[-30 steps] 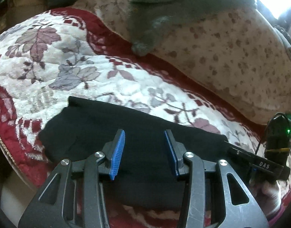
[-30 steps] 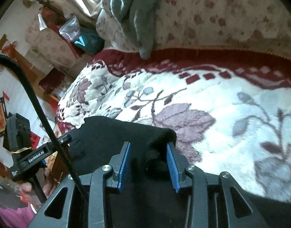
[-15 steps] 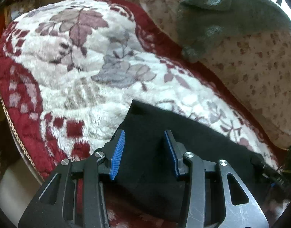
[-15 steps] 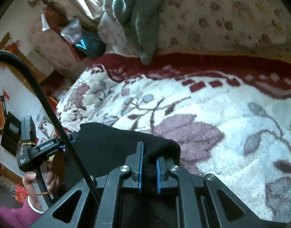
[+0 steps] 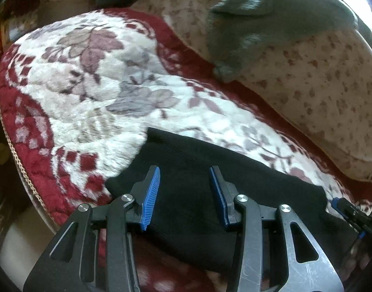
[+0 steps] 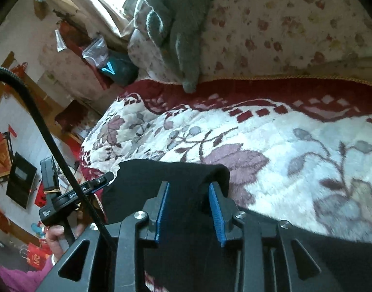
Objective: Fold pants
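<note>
The black pants [image 5: 198,175] lie folded in a strip on the floral sofa cushion [image 5: 101,77]. My left gripper [image 5: 184,192] is open just above the pants' left end, with black cloth showing between its blue pads. In the right wrist view the pants [image 6: 173,172] lie under my right gripper [image 6: 188,209], which is open over the folded right corner. The right gripper's tip [image 5: 344,206] shows at the pants' right end in the left wrist view. The left gripper [image 6: 76,194], held by a hand, shows at the left in the right wrist view.
A grey garment [image 5: 271,22] hangs over the flowered sofa back [image 5: 319,85]; it also shows in the right wrist view [image 6: 178,24]. The cushion's red front edge [image 5: 13,150] drops off at the left. A black cable [image 6: 52,141] crosses the right wrist view.
My right gripper, shut on the pants' corner half a second ago, has opened and let the cloth go. My left gripper has stayed open and shifted a little over the pants' left end.
</note>
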### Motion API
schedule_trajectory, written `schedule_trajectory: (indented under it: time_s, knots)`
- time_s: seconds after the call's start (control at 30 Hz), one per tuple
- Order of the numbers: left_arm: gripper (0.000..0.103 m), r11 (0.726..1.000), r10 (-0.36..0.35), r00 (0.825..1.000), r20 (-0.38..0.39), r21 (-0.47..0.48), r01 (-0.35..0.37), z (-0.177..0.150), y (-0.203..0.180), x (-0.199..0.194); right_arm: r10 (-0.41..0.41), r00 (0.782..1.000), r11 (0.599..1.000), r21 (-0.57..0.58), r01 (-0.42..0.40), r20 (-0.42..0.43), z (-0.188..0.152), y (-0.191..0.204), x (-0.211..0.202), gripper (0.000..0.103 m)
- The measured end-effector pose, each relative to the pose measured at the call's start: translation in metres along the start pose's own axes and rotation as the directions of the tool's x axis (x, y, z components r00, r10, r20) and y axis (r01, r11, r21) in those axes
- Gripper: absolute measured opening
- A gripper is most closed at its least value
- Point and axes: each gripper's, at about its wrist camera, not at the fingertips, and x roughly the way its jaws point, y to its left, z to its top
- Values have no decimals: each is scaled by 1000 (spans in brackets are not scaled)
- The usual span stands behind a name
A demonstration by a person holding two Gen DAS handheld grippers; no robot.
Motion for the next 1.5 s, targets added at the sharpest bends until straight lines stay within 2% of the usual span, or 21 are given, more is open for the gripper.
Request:
schedule_trajectory:
  time_s: [0.13,0.2,0.23,0.57,1.0,1.5]
  knots:
    - [40,997,-22,1000,22,72,20,-9,-29,-14,-61,998,996,-62,62,16,-12,10,-16,32]
    - [40,994,-30,999,38,108,26,-14,-45,-20,-80,996,994,-76,83,38,-18,13,-26,43]
    - [40,992,-37,998,41,124,31,-16,-51,-23,-82,996,993,-76,86,46,-21,14,-31,44]
    - [40,969,-123,992,36,219,113,-36,-111,-41,-113,988,993,-27,117,101,-46,5,-74,44]
    - [40,912,-220,975,-13,353,211,-69,-192,-52,-212,963,977,59,205,164,-77,-29,-138,45]
    - [41,861,-249,968,-28,451,234,-99,-245,-66,-267,939,961,129,244,217,-105,-58,-187,45]
